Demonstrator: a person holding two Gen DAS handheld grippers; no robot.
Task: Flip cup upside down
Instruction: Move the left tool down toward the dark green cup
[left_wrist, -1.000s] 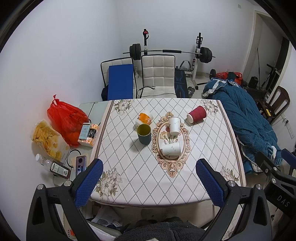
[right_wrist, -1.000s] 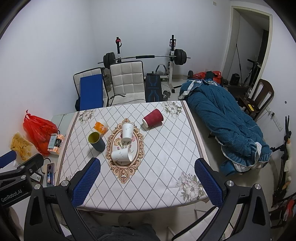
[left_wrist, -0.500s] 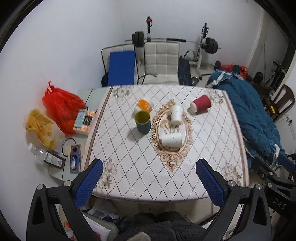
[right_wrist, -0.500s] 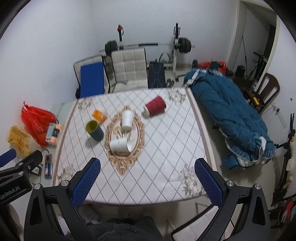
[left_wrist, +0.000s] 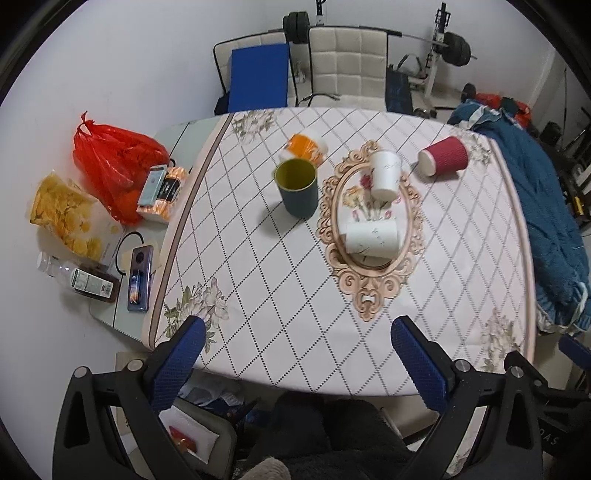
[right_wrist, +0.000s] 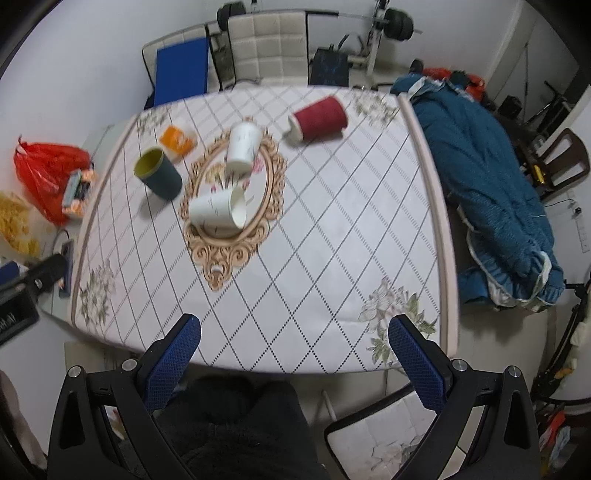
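Several cups sit on the patterned table (left_wrist: 288, 295). A dark green cup (left_wrist: 297, 188) (right_wrist: 157, 177) stands upright with its mouth up. A white paper cup (left_wrist: 384, 175) (right_wrist: 242, 147) stands mouth down. Another white paper cup (left_wrist: 373, 240) (right_wrist: 218, 216) lies on its side. A red paper cup (left_wrist: 443, 160) (right_wrist: 317, 118) lies on its side at the far right. An orange and white cup (left_wrist: 304, 147) (right_wrist: 177, 140) lies behind the green one. My left gripper (left_wrist: 295, 358) and right gripper (right_wrist: 293, 350) are open and empty, high above the table's near edge.
A side table at the left holds a red plastic bag (left_wrist: 114, 166), a bag of chips (left_wrist: 62, 214), a bottle (left_wrist: 81, 280) and a phone (left_wrist: 138, 277). Two chairs (left_wrist: 347, 66) stand behind the table. A blue quilt (right_wrist: 487, 177) lies at the right.
Both grippers have moved forward and tilted down toward the table, so the cups look larger and nearer. The cups have not moved. Both grippers stay open.
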